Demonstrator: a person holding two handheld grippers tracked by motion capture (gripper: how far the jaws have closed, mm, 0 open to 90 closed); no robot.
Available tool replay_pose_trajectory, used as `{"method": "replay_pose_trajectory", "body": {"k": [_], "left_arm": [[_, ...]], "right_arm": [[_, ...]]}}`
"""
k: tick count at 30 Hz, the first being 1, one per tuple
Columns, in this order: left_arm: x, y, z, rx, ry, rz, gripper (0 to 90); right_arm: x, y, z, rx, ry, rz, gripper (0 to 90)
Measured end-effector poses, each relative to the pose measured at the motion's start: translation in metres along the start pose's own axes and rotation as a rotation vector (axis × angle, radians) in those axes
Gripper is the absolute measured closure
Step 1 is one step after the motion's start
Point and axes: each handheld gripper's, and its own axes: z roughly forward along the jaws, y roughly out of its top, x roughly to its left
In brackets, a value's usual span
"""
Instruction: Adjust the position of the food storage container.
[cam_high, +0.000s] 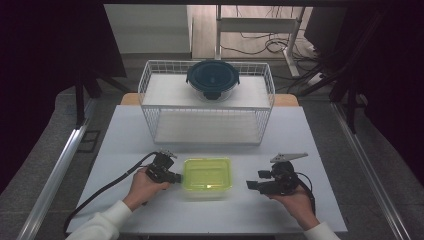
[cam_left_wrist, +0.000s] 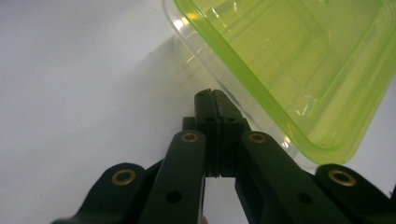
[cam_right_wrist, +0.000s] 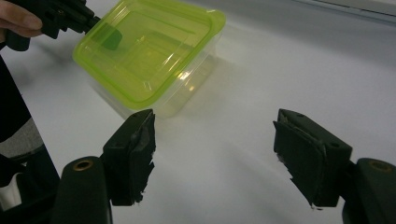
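My left gripper (cam_high: 176, 176), jaws pressed together with nothing between them, sits tip-first against the left side of the green-lidded container (cam_high: 207, 177), which stands near the front edge of the table (cam_high: 125, 135), about midway along it. My right gripper (cam_high: 251, 185) waits to the container's right, jaws spread and bare, with open tabletop between. Behind, a wire basket (cam_high: 150, 85) spans the table's back edge; a dark-lidded round bowl (cam_high: 213, 79) rests on its upper shelf.
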Motion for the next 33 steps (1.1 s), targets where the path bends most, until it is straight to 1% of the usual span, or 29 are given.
{"method": "replay_pose_trajectory", "body": {"k": [2, 7, 11, 14, 17, 19, 21, 24, 26, 28, 30, 31, 33], "left_arm": [[0.0, 0.003, 0.002, -0.005, -0.002, -0.002, 90.0], [-0.002, 0.009, 0.007, -0.016, -0.025, -0.017, 90.0], [-0.002, 0.008, 0.009, -0.01, -0.027, -0.009, 89.9], [-0.002, 0.007, 0.007, -0.01, -0.008, 0.004, 89.9], [-0.003, 0.002, 0.0, -0.026, 0.054, 0.046, 89.9], [-0.005, -0.002, -0.008, -0.045, 0.097, 0.071, 89.9], [-0.003, -0.007, -0.017, -0.077, 0.08, 0.057, 89.9], [-0.001, -0.013, -0.03, -0.124, 0.086, 0.038, 89.9], [0.0, -0.018, -0.038, -0.154, 0.079, 0.026, 89.9], [-0.002, -0.022, -0.044, -0.18, 0.082, 0.029, 89.9], [-0.005, -0.025, -0.049, -0.195, 0.088, 0.042, 89.8], [-0.007, -0.027, -0.05, -0.202, 0.085, 0.049, 89.8], [-0.01, -0.03, -0.051, -0.217, 0.085, 0.05, 89.1]], "right_arm": [[0.0, 0.0, 0.001, 0.001, 0.0, -0.002, 29.3], [0.002, 0.0, 0.002, 0.005, 0.0, -0.005, 29.3], [0.0, 0.0, 0.002, 0.003, -0.002, -0.003, 29.3], [0.0, 0.001, 0.002, 0.006, 0.003, -0.001, 29.3], [-0.001, 0.001, 0.002, 0.008, 0.007, 0.008, 29.3], [-0.003, 0.001, 0.001, 0.005, 0.006, 0.015, 29.3], [-0.005, 0.001, 0.001, 0.002, 0.001, 0.022, 29.3], [-0.007, 0.002, 0.003, -0.002, -0.003, 0.025, 29.3], [-0.008, 0.003, 0.004, 0.001, -0.006, 0.027, 29.3], [-0.008, 0.003, 0.006, 0.005, -0.008, 0.024, 29.3], [-0.008, 0.004, 0.007, 0.005, -0.009, 0.026, 29.3], [-0.008, 0.004, 0.007, 0.006, -0.011, 0.025, 29.3], [-0.007, 0.004, 0.008, 0.008, -0.014, 0.022, 29.3]]}}
